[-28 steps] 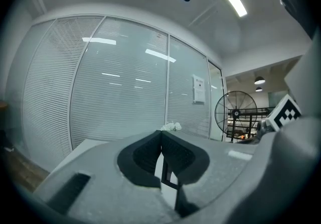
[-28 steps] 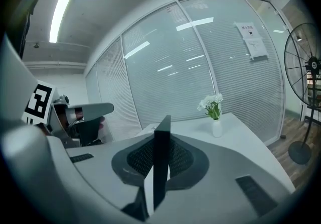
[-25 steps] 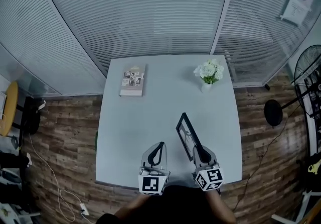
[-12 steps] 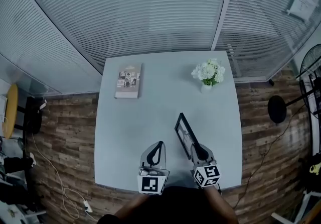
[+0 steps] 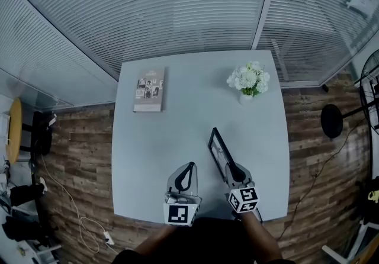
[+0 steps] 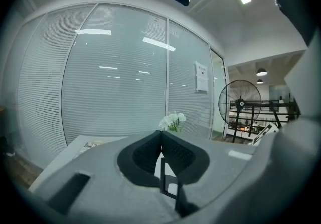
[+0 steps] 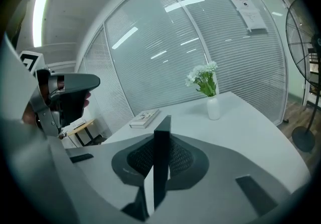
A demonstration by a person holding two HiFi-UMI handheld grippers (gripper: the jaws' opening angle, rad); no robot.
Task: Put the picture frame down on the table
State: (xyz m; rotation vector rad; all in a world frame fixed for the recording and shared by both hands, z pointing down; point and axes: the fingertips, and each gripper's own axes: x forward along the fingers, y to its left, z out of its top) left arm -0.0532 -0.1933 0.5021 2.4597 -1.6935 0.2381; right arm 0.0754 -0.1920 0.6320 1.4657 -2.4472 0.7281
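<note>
A black picture frame (image 5: pixel 219 151) stands on edge over the near right part of the white table (image 5: pixel 148 150). My right gripper (image 5: pixel 235 172) is shut on its near end. In the right gripper view the frame's dark edge (image 7: pixel 161 160) rises upright between the two pads. I cannot tell whether its lower edge touches the table. My left gripper (image 5: pixel 188 169) hovers to the left of the frame, shut and holding nothing. In the left gripper view its tips (image 6: pixel 161 132) meet, and the frame (image 6: pixel 168 183) shows beyond them.
A book (image 5: pixel 149 89) lies flat at the far left of the table. A white vase of flowers (image 5: pixel 248 81) stands at the far right corner. Slatted glass walls run behind the table; wood floor lies around it, with a fan (image 5: pixel 370 82) to the right.
The right gripper has sunk a little towards the table with the frame still in it. The left gripper has shifted slightly. The head view has tilted, so the table sits higher in it.
</note>
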